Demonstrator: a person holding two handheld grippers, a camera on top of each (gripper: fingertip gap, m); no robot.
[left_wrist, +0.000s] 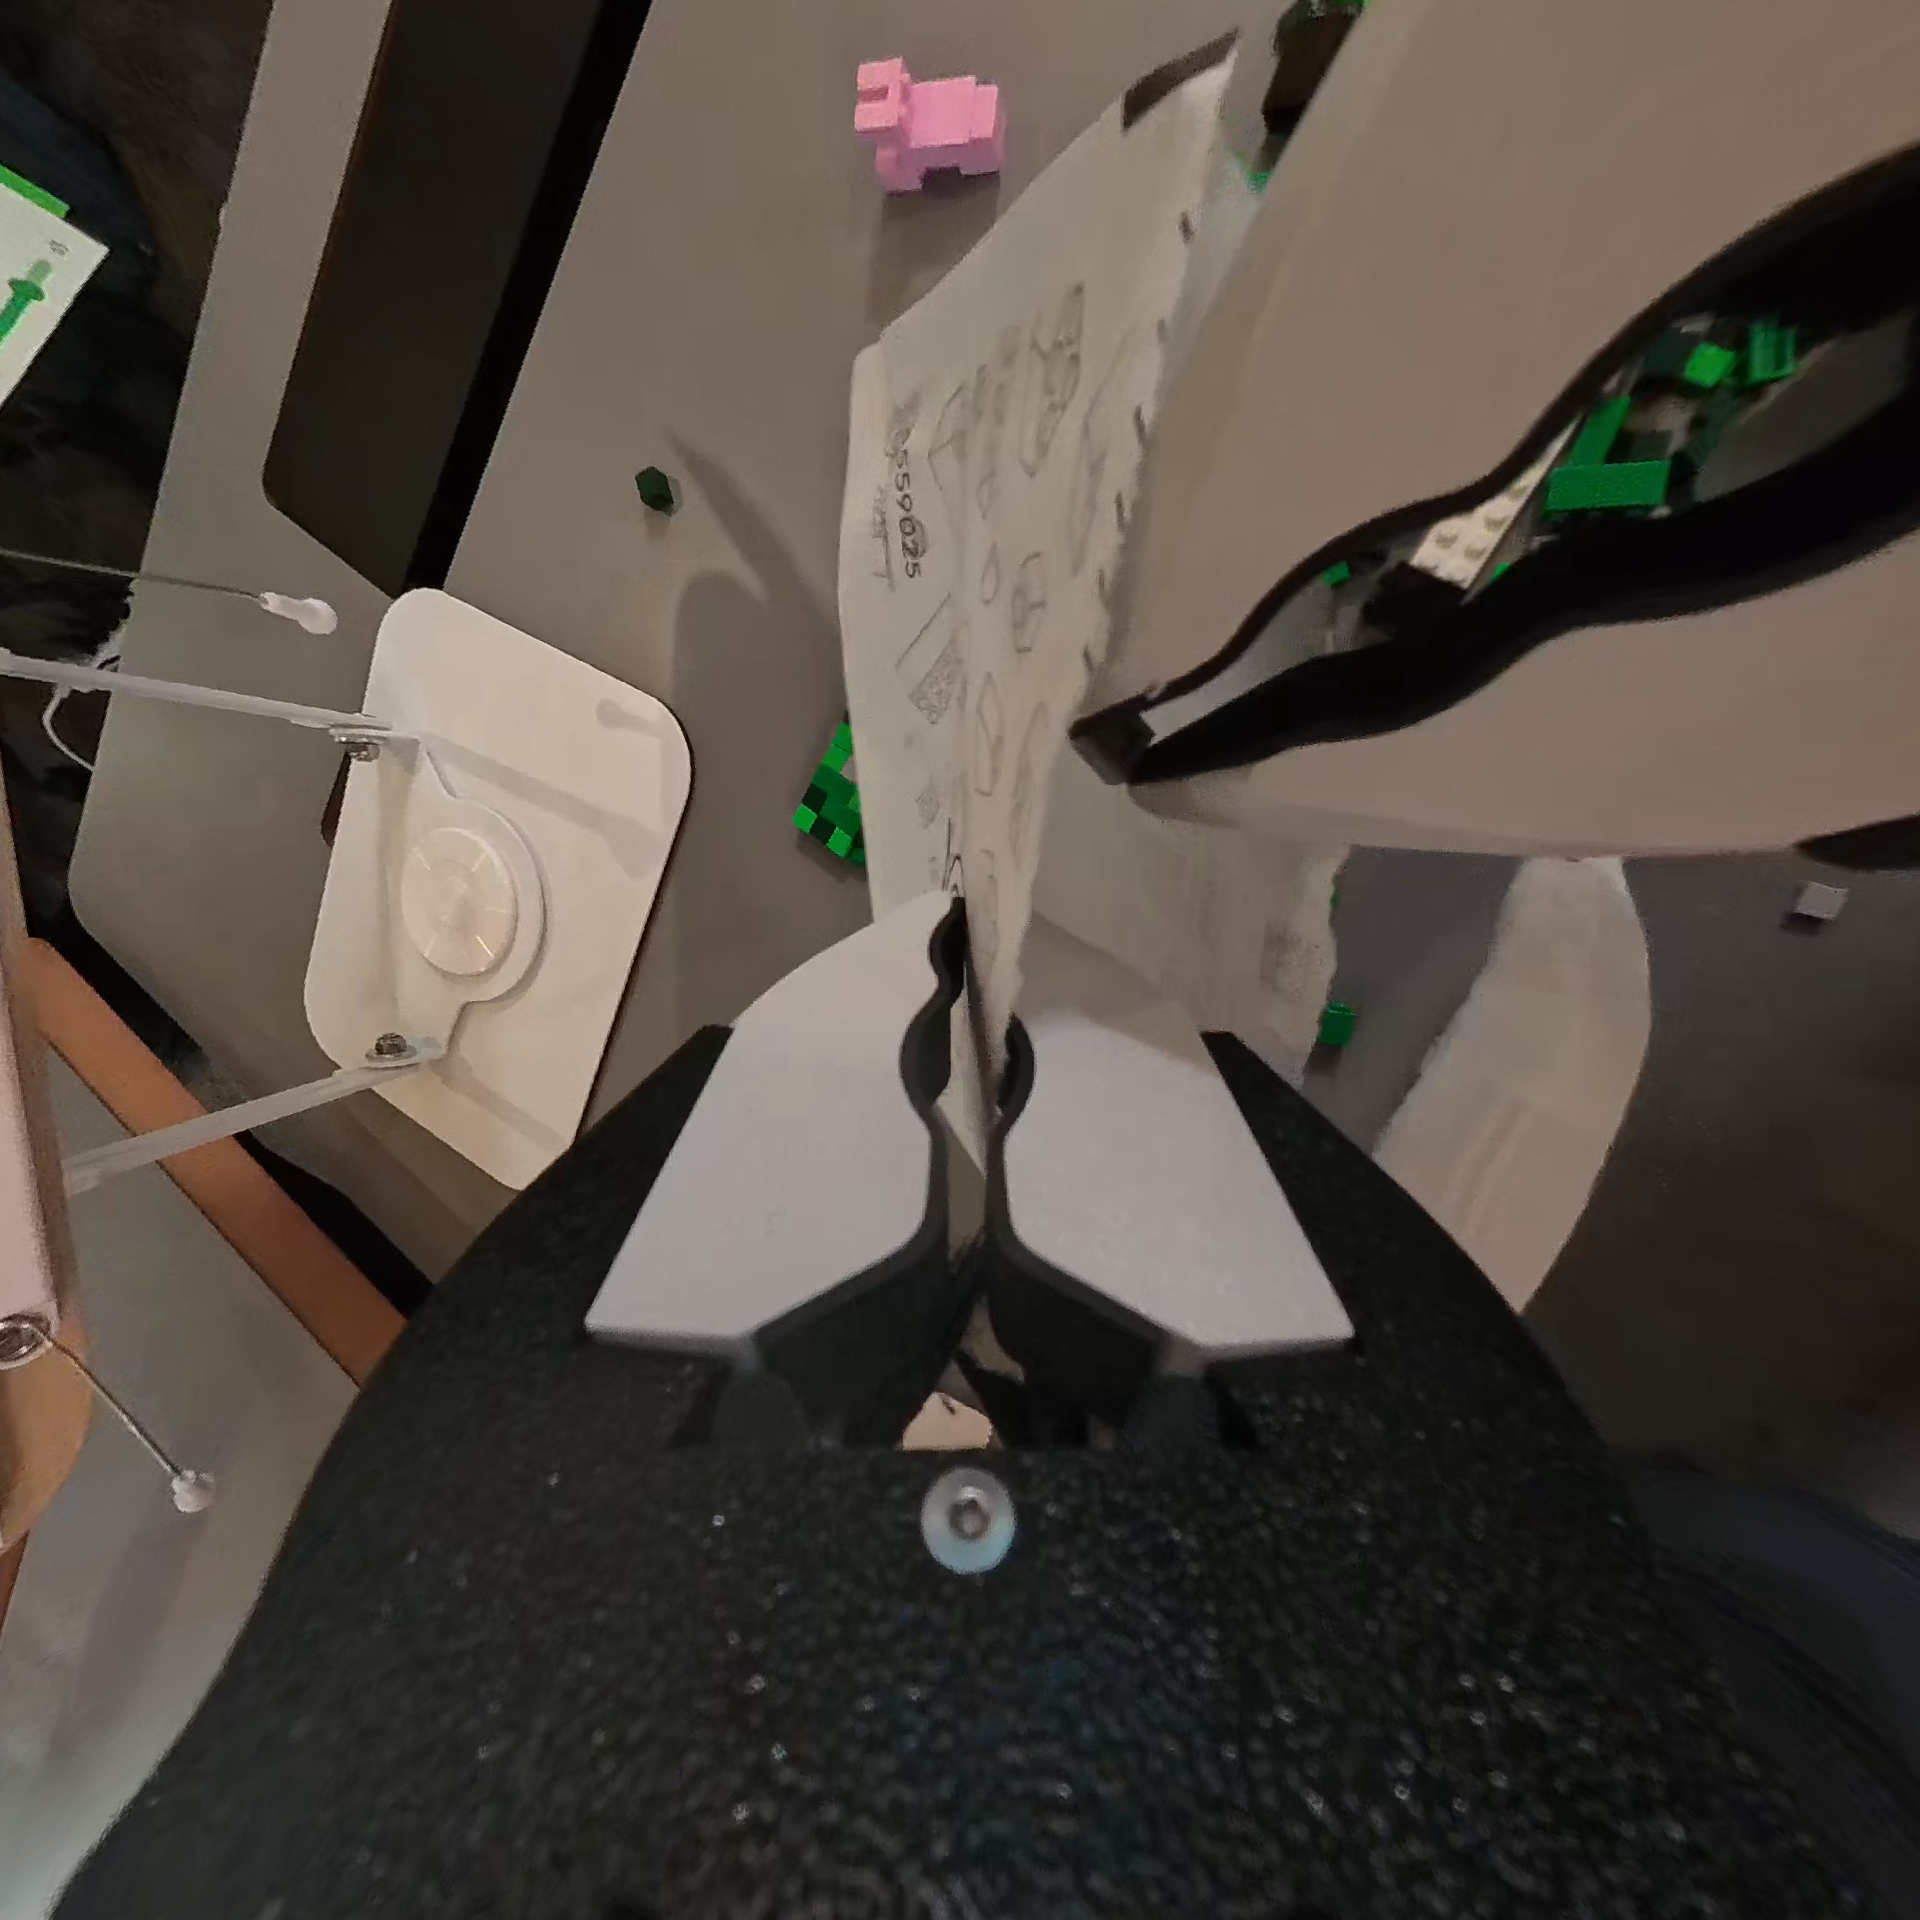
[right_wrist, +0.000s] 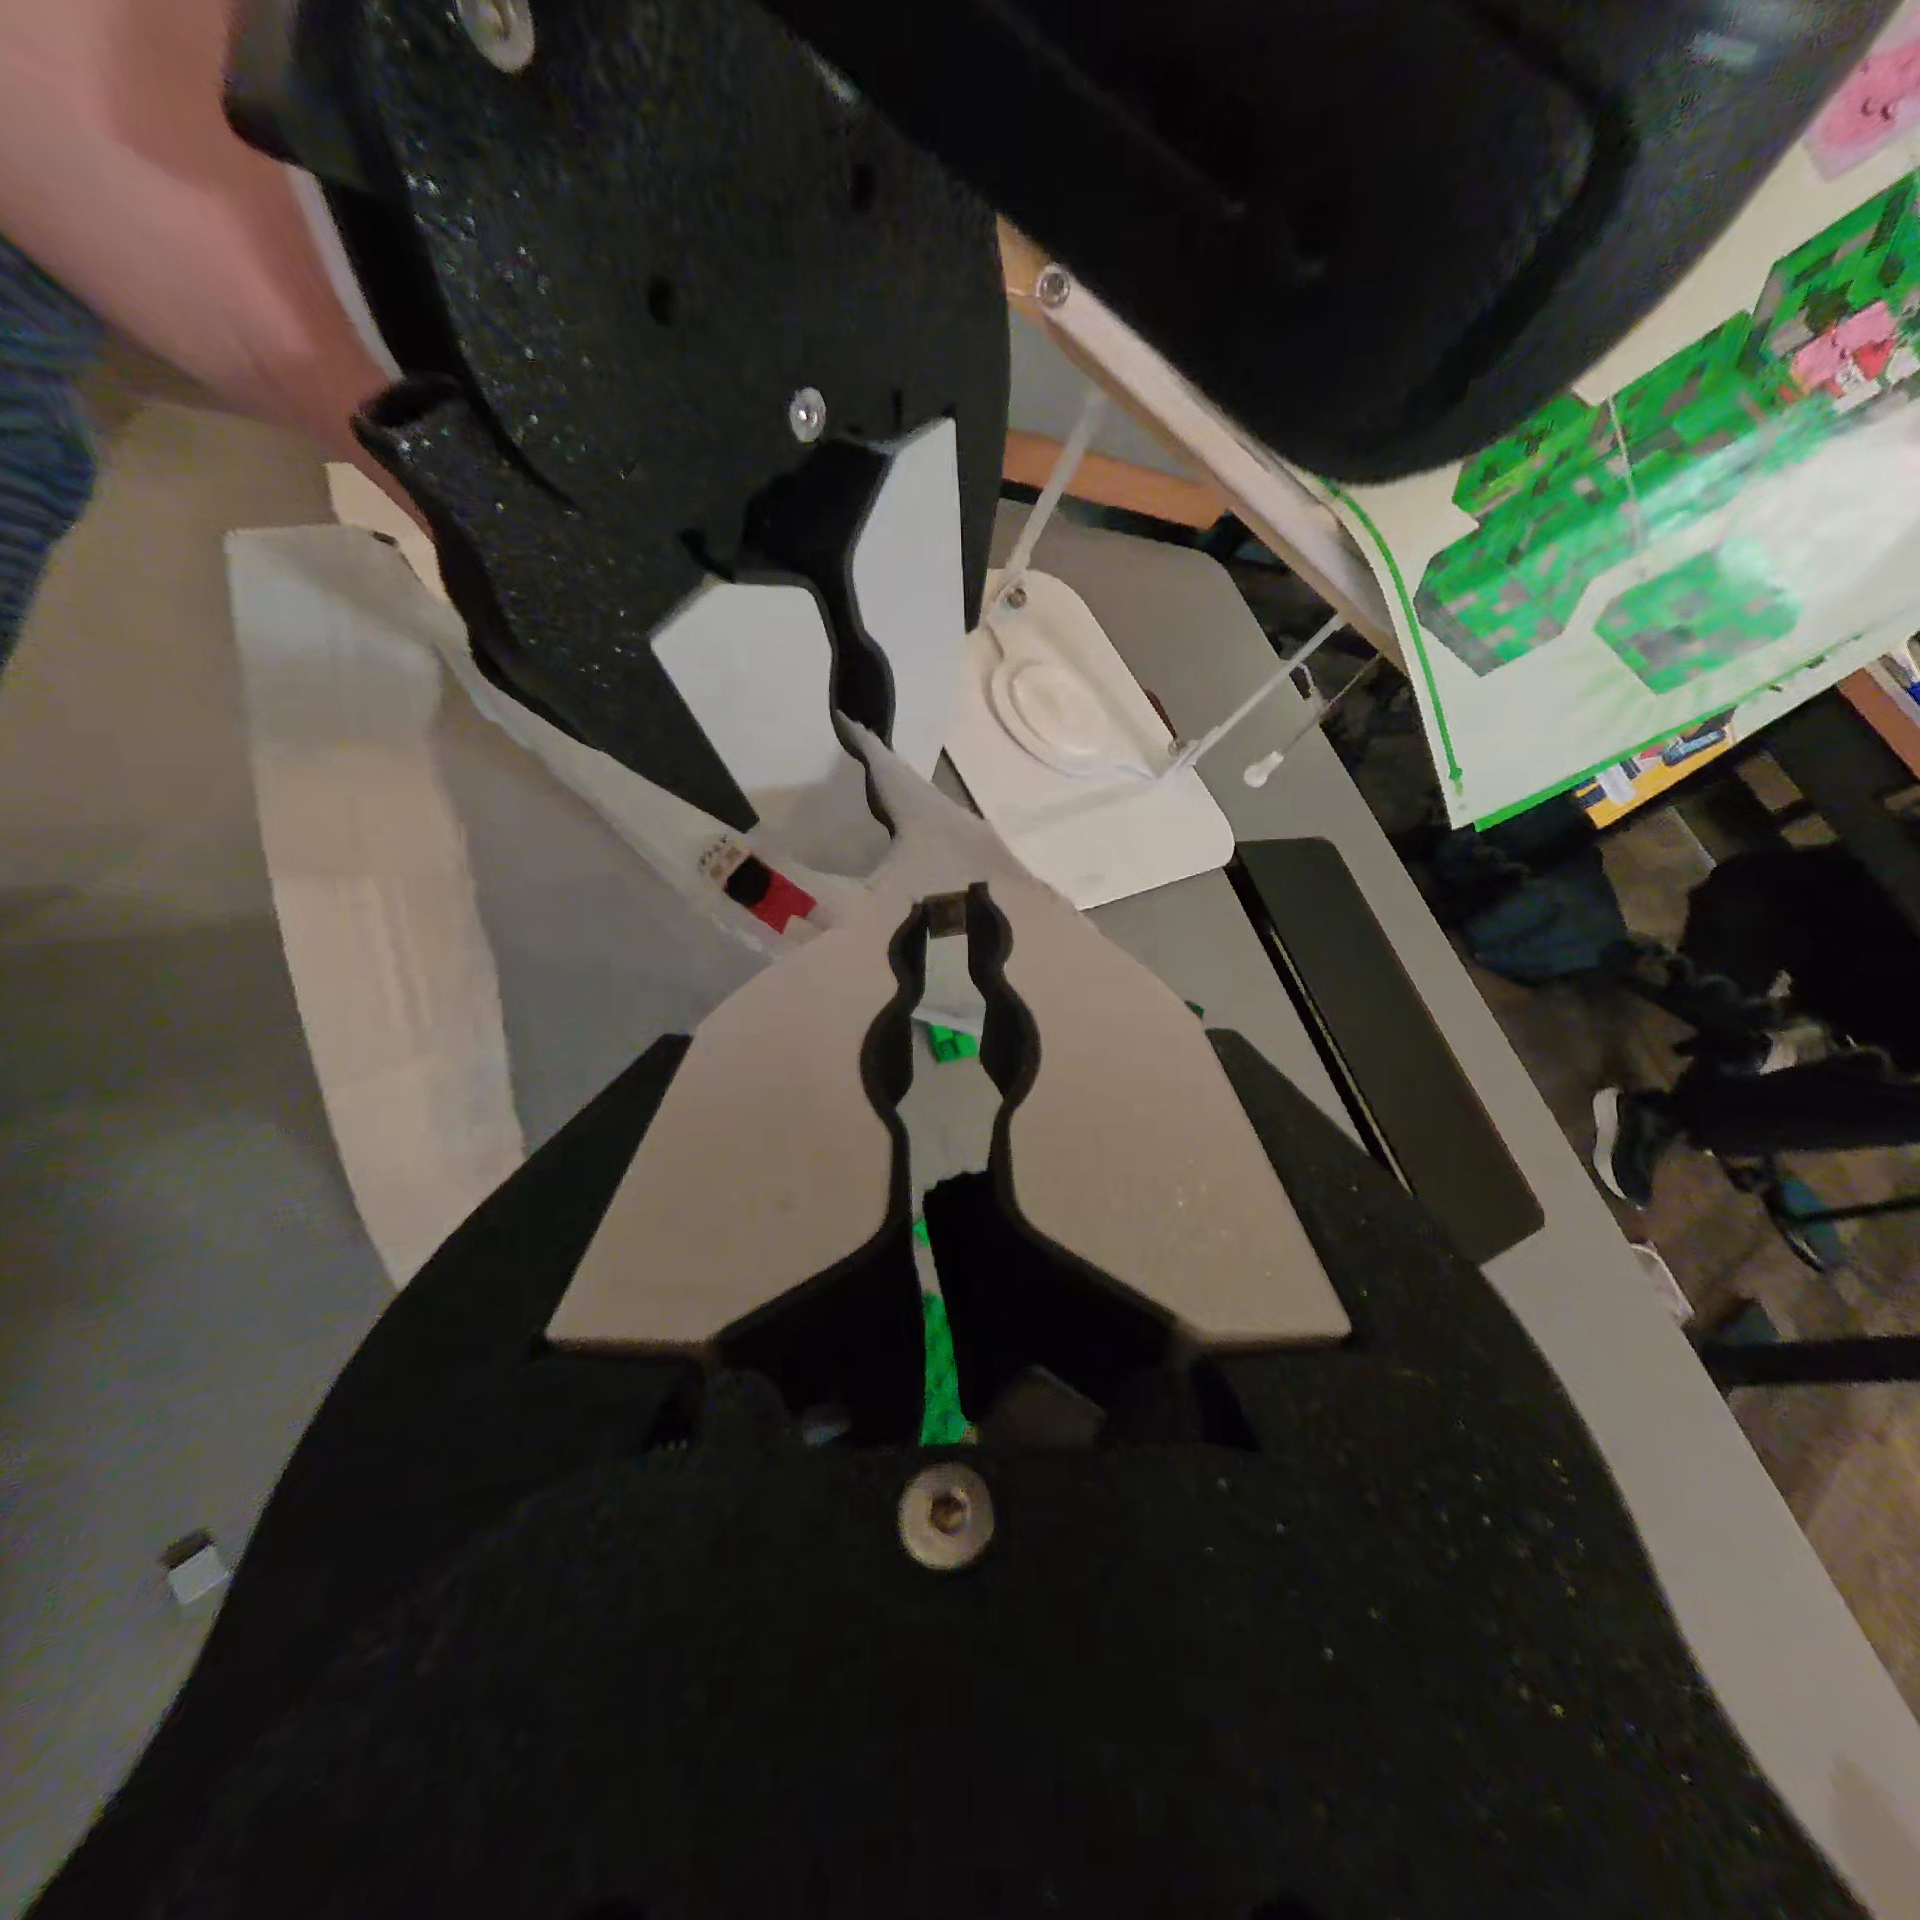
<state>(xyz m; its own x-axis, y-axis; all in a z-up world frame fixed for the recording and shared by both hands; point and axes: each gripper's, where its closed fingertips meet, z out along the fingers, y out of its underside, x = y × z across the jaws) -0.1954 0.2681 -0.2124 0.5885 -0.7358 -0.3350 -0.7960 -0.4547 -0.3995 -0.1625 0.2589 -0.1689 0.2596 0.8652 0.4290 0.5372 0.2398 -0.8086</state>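
- Left tongs (left_wrist: 961, 935), low in the middle of the left wrist view, are pinched tight on the bottom edge of a white paper bag (left_wrist: 987, 520). The bag stands up between the two tongs, above the grey worktop (left_wrist: 727, 312).
- Far left, a white stand foot (left_wrist: 499, 883) sits on the worktop with thin rods going off to the left.
- Next comes a tiny dark green brick (left_wrist: 655, 488), all by itself.
- Up at the top middle is a pink brick pig (left_wrist: 930, 125). Lower down, a green brick lump (left_wrist: 831, 800) peeks out just beside the bag's left edge.
- The bag has grey line drawings on it. It looks thin and light, and I think it would rip or crumple easily. A flat edge looks like the best place to pinch it.
- Right tongs (left_wrist: 1117, 743) come in from the upper right. Their tips are closed on the bag's right side, so both tongs hold the same bag.
- Through the wavy gap between those fingers you can see loose bricks (left_wrist: 1600, 457), green and white. They look small and hard, and I think they could spill out.
- Far right, a little grey brick (left_wrist: 1818, 899) lies on the worktop.
- In the right wrist view, a hand (right_wrist: 156, 208) shows at the upper left, and a long white paper strip (right_wrist: 364, 831) lies below it. I cannot tell if it joins the bag.
- At the right edge of that view hangs a green picture sheet (right_wrist: 1662, 520).
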